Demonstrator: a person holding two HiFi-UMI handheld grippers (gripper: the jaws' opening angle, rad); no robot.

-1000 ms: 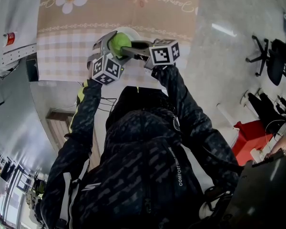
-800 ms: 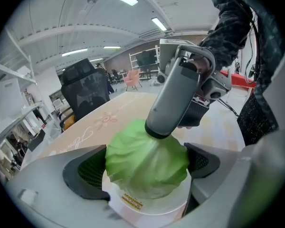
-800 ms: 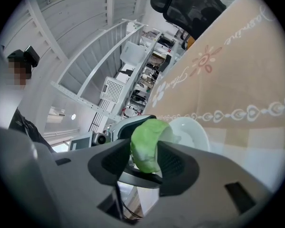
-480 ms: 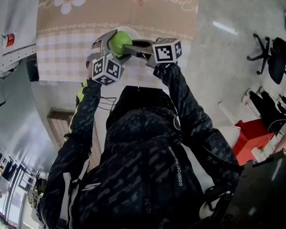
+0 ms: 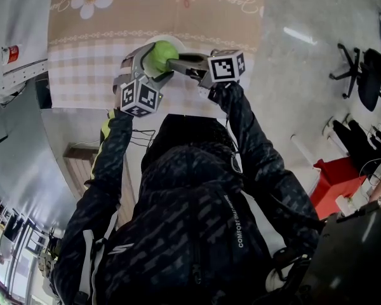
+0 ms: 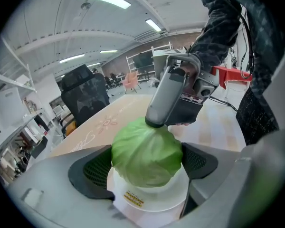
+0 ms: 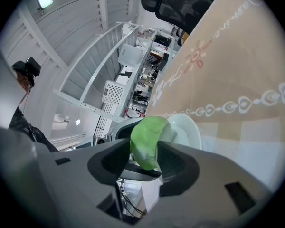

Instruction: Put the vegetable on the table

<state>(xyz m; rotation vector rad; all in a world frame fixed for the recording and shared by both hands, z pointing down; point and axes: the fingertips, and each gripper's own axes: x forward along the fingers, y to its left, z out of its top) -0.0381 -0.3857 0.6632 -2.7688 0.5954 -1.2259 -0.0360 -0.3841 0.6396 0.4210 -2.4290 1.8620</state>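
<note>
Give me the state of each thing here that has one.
Cabbage: whole, sitting on the plate.
Plate: loaded, between the left gripper's jaws.
Left gripper: jaws wide, just been closing around the plate; contact unclear.
Right gripper: shut on the cabbage.
Tablecloth: spread flat.

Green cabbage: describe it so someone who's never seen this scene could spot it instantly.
Look at the beige flowered tablecloth, near its checked edge closest to the person. There a round white plate carries the leafy green cabbage, the only green thing, pinched by the right claw.
</note>
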